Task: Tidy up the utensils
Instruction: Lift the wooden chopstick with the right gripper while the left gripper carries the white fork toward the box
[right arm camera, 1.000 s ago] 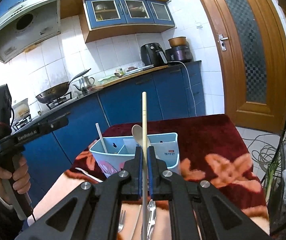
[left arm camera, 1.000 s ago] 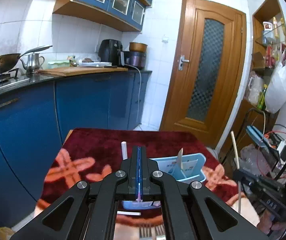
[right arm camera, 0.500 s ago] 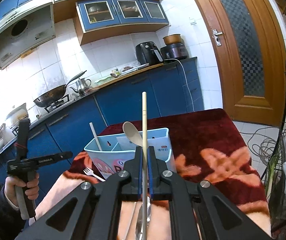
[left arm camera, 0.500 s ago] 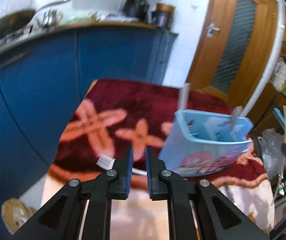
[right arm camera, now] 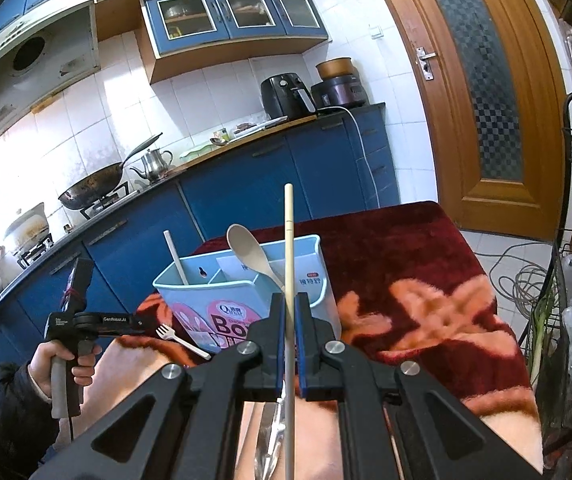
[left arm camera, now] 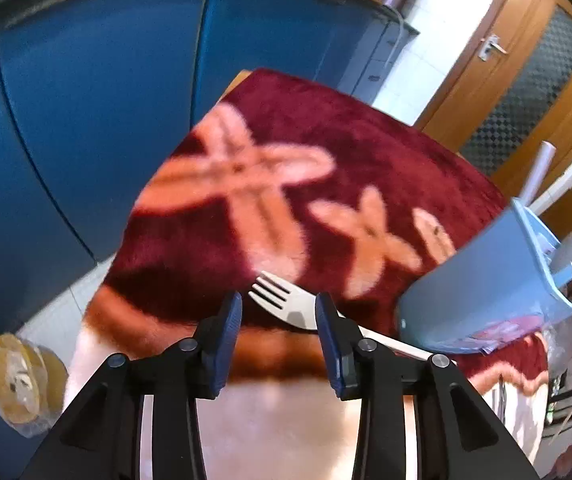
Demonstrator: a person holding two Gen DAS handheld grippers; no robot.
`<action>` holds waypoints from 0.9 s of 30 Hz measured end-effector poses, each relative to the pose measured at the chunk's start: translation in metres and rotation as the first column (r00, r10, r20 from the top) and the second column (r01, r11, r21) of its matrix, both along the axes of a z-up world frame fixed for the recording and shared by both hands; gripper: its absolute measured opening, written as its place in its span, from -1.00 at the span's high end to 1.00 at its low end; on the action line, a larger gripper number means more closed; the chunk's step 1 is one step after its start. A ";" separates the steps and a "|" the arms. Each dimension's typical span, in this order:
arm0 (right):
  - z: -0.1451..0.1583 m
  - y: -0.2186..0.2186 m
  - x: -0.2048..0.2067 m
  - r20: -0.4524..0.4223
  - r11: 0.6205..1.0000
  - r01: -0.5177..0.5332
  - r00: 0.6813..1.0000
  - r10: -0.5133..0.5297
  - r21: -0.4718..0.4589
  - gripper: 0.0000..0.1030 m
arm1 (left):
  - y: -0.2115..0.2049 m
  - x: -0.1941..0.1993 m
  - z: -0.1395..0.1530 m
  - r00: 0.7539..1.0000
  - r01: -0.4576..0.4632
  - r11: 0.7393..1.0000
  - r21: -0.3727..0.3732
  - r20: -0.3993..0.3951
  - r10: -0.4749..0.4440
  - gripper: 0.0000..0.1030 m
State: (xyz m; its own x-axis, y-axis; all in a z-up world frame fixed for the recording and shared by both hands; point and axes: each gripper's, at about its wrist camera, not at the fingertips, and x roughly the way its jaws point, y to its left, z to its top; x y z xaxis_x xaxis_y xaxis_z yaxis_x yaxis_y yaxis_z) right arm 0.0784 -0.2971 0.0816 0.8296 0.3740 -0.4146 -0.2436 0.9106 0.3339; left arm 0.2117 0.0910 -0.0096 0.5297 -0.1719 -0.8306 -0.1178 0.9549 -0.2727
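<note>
- Left tool (left arm camera: 279, 310) is down low over the counter (left arm camera: 326, 128), jaws spread wide with nothing between them, lined up on the head of the white fork (left arm camera: 282, 300).
- That fork lies flat on the red patterned cloth, tines pointing away from the blue utensil caddy (left arm camera: 482, 284), handle running back toward the caddy's base.
- Right tool (right arm camera: 291, 312) is clamped tight on a single chopstick (right arm camera: 289, 248), held upright just in front of the caddy.
- The caddy already holds a wooden spoon (right arm camera: 252, 252) in a middle slot and a pale stick (right arm camera: 176, 256) at the left end.
- Risk one: the fork is thin and flat on soft pile, so the jaws could close above it or push it into the cloth and come up with nothing.
- Risk two: a grab at the head rather than the handle may let the fork swing or twist out on the lift.
- Risk three: the left tool works close to the caddy's base, and a nudge could tip it, spoon and all.
- Risk four: the long chopstick is gripped low, so it could pivot in the pads and miss its slot.
</note>
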 end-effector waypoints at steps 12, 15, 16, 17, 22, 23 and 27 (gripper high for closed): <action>-0.008 0.000 0.007 -0.025 1.000 0.010 1.000 -0.010 -0.005 0.87 | 0.000 0.016 -0.024 1.000 0.003 0.998 -0.060 -0.030 -0.005 0.23; -0.010 0.001 0.008 -0.026 1.000 0.008 1.000 -0.009 -0.011 0.87 | -0.002 0.018 -0.027 1.000 0.006 0.998 -0.064 -0.013 -0.007 0.24; -0.010 0.001 0.009 -0.027 1.000 0.008 1.000 -0.008 -0.012 0.87 | -0.003 0.018 -0.028 1.000 0.007 0.998 -0.064 -0.009 -0.008 0.24; -0.011 0.001 0.009 -0.028 1.000 0.008 1.000 -0.008 -0.012 0.87 | -0.003 0.018 -0.028 1.000 0.011 0.998 -0.062 -0.001 -0.011 0.24; -0.014 0.003 0.012 -0.038 1.000 0.007 0.999 -0.008 -0.008 0.87 | -0.006 0.018 -0.028 0.999 0.022 1.000 -0.004 0.038 -0.022 0.68; -0.015 0.003 0.011 -0.039 1.000 0.007 0.999 -0.008 -0.008 0.87 | -0.003 0.016 -0.027 0.999 0.018 1.000 -0.018 0.042 -0.017 0.71; -0.015 0.004 0.011 -0.038 1.000 0.007 0.999 -0.007 -0.008 0.87 | 0.002 0.012 -0.019 0.997 0.007 0.998 -0.056 0.073 -0.003 0.81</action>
State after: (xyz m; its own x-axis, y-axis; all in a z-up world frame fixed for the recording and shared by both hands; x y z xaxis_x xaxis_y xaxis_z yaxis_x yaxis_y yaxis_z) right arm 0.0898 -0.2931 0.0667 0.8157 0.3646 -0.4491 -0.2243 0.9150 0.3354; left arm 0.2233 0.0933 -0.0290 0.5870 -0.2205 -0.7790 -0.0909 0.9382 -0.3340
